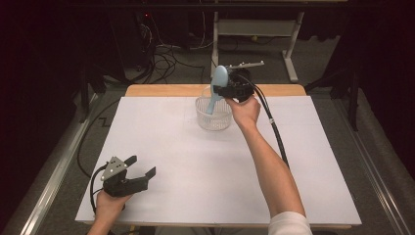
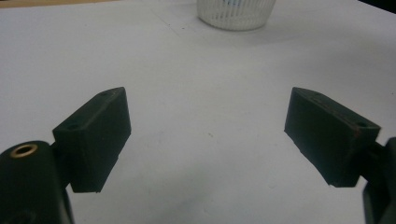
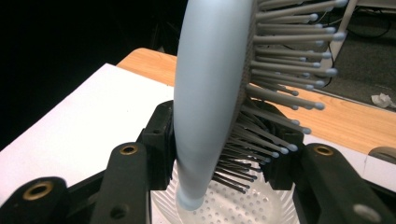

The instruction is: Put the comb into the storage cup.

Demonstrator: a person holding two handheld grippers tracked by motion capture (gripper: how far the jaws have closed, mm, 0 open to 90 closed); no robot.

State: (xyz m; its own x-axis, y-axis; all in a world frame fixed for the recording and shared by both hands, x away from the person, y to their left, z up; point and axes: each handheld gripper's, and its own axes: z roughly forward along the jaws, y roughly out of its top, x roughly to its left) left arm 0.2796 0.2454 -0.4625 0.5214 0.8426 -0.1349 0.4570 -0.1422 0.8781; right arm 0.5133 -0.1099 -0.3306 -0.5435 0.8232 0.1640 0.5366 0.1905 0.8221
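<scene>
Where the white sheet-covered table (image 1: 161,147) meets its far edge, one clear ribbed plastic basket with a perforated floor (image 1: 213,113) stands slightly right of centre. Item two: one pale blue plastic hairbrush with ball-tipped bristles (image 1: 217,87), handle down inside the basket, head risen above the rim and leaning left. It is clamped between the jaws of the right gripper (image 1: 228,89), one jaw on its smooth back, the other against the bristles; judged from that hold, the brush is being either lowered into or lifted from the basket, and the frames cannot settle which. Item three: the left gripper (image 1: 143,169), at the near left corner, jaws spread wide with nothing between them, low over bare sheet, apparently parked clear of the work. Count: two grippers, one brush, one basket, one table, one trailing black cable (image 1: 274,128) along the right forearm. A metal-legged desk frame (image 1: 254,29) stands beyond.
</scene>
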